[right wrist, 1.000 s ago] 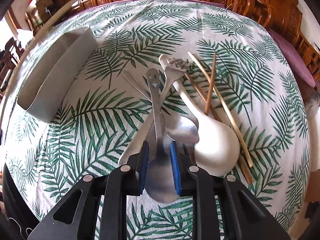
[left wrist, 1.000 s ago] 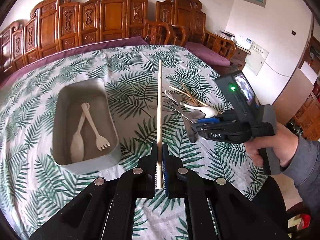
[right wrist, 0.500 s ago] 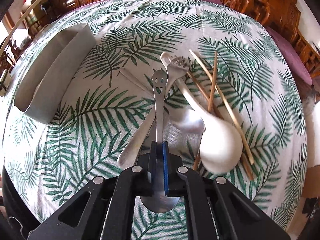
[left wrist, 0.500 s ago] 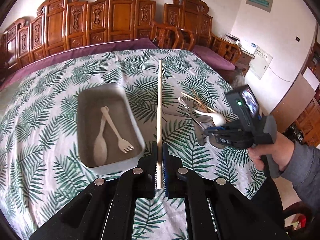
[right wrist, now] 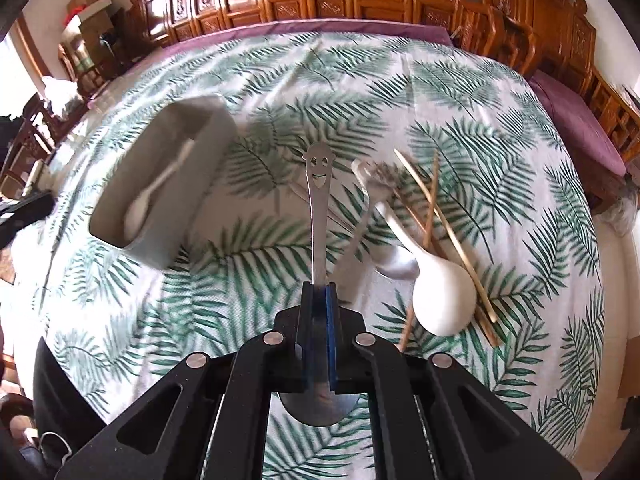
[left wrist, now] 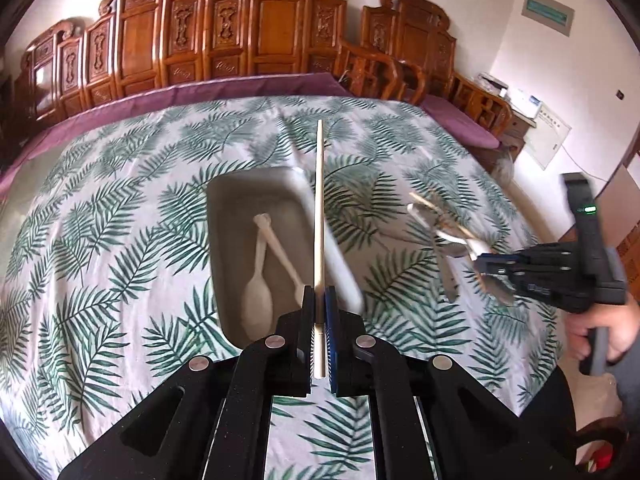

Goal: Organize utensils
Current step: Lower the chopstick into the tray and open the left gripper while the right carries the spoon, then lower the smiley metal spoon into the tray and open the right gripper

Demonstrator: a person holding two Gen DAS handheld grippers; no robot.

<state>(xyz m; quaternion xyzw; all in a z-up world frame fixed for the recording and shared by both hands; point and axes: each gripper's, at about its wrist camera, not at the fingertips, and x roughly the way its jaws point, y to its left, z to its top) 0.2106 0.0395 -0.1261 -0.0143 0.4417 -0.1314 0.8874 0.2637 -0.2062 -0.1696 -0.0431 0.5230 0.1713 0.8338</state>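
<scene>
My left gripper (left wrist: 319, 300) is shut on a pale chopstick (left wrist: 319, 208) that points away over the grey tray (left wrist: 224, 200). The tray holds a cream spoon (left wrist: 258, 300) and a cream fork (left wrist: 280, 248). My right gripper (right wrist: 319, 296) is shut on a steel spoon (right wrist: 319, 208) with a smiley-face handle, lifted above the cloth. It also shows in the left wrist view (left wrist: 486, 266), right of the tray. The tray (right wrist: 192, 184) lies to its left.
A pile of utensils stays on the leaf-print cloth (right wrist: 500, 120): a white ladle spoon (right wrist: 444, 300), a steel fork (right wrist: 370, 196), another steel spoon (right wrist: 396, 264) and several wooden chopsticks (right wrist: 444, 232). Carved wooden chairs (left wrist: 280, 32) ring the table's far side.
My right gripper closed on the smiley spoon and lifted it off the pile. My left gripper moved with the chopstick to above the tray's right edge.
</scene>
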